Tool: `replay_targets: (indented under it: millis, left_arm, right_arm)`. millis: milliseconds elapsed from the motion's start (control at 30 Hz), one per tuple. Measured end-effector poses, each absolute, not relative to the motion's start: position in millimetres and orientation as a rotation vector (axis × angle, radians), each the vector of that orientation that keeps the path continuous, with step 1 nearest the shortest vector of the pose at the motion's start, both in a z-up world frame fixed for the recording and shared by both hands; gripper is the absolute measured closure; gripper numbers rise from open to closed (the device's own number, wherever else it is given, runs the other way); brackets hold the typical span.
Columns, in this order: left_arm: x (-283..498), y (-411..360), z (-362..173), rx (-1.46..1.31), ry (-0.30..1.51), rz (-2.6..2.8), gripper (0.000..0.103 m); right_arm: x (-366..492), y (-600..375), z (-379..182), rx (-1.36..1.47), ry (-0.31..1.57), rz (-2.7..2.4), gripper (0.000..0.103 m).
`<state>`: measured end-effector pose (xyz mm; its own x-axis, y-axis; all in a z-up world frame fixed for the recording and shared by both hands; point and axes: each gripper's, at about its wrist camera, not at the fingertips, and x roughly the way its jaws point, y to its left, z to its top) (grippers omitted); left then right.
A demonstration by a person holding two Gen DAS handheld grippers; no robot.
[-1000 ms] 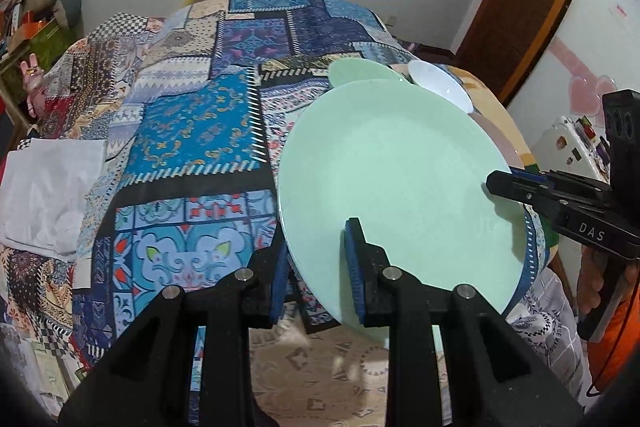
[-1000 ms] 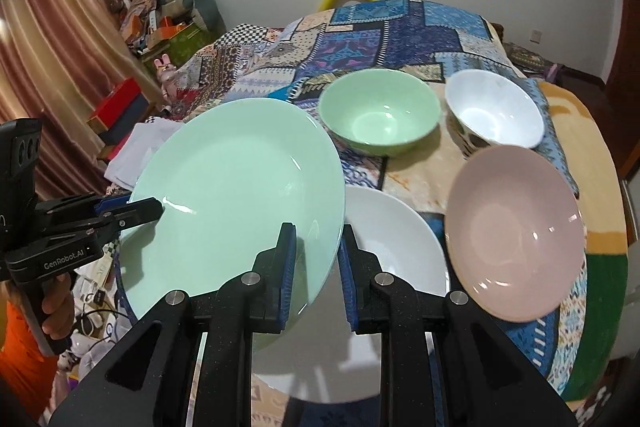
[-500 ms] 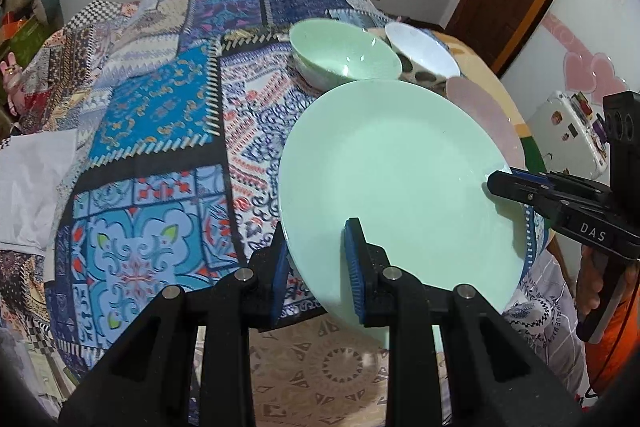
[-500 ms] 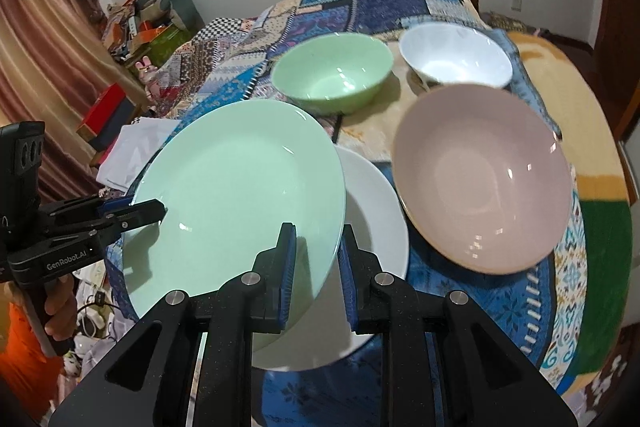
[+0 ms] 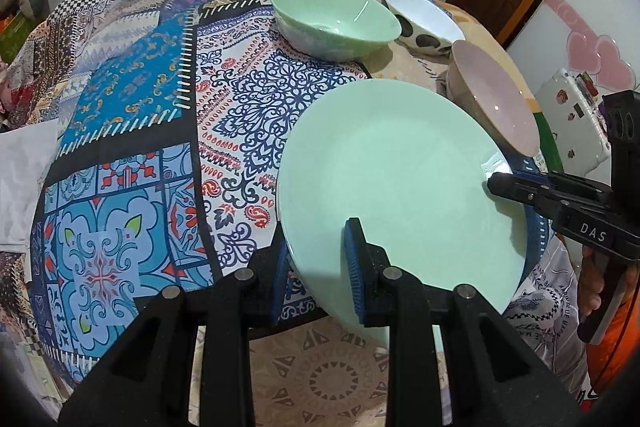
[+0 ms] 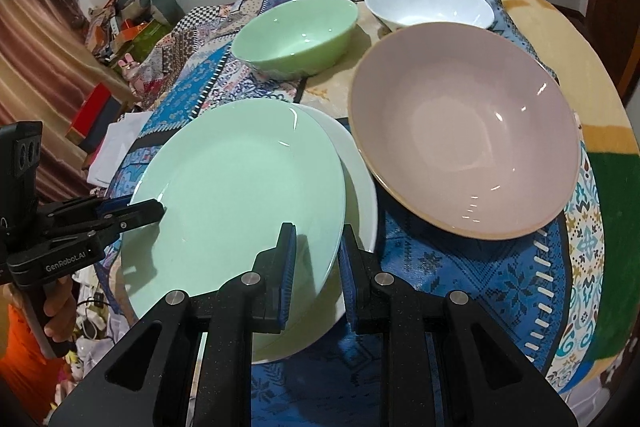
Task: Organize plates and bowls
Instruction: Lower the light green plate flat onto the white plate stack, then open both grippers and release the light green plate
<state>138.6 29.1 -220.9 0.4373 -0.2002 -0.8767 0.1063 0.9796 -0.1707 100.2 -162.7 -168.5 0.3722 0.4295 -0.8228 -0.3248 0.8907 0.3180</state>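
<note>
Both claws pinch green plate [image 6: 236,187] rim over white plate [image 6: 360,179].

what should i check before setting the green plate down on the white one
1. Left tongs gripping green plate rim: ok.
2. Right tongs gripping opposite rim: ok.
3. Green plate over white plate: ok, though offset to one side.
4. White plate top free of objects: cannot tell, mostly hidden.
5. Pink bowl clear of the plate's edge: ok, but close.
6. Green bowl and white bowl out of the way: ok.
</note>
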Motion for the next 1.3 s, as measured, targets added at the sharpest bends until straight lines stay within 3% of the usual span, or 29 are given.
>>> replay_targets:
  millis: [800,1100,1200,1300]
  left_arm:
    - [141.1,20.0,-223.6,0.018,1.106,-0.152,0.075]
    - [129.4,18.4,-194.6,-0.005,1.041,-0.154,0.074]
    - [127.3,12.3,-179.5,-0.009,0.996,-0.16,0.067]
    - [124.9,3.3,-161.2,-0.005,0.932,-0.168,0.052]
  right_arm:
    - [94.8,-163.8,-164.9,0.056,1.071,0.481,0.081]
    - [90.3,-175.3,-137.1,0.012,0.978,0.431,0.081]
    - [88.1,-181.0,-124.5,0.009,0.934,0.419,0.078]
    - [86.6,-189.5,-111.2,0.011,0.892,0.411,0.067]
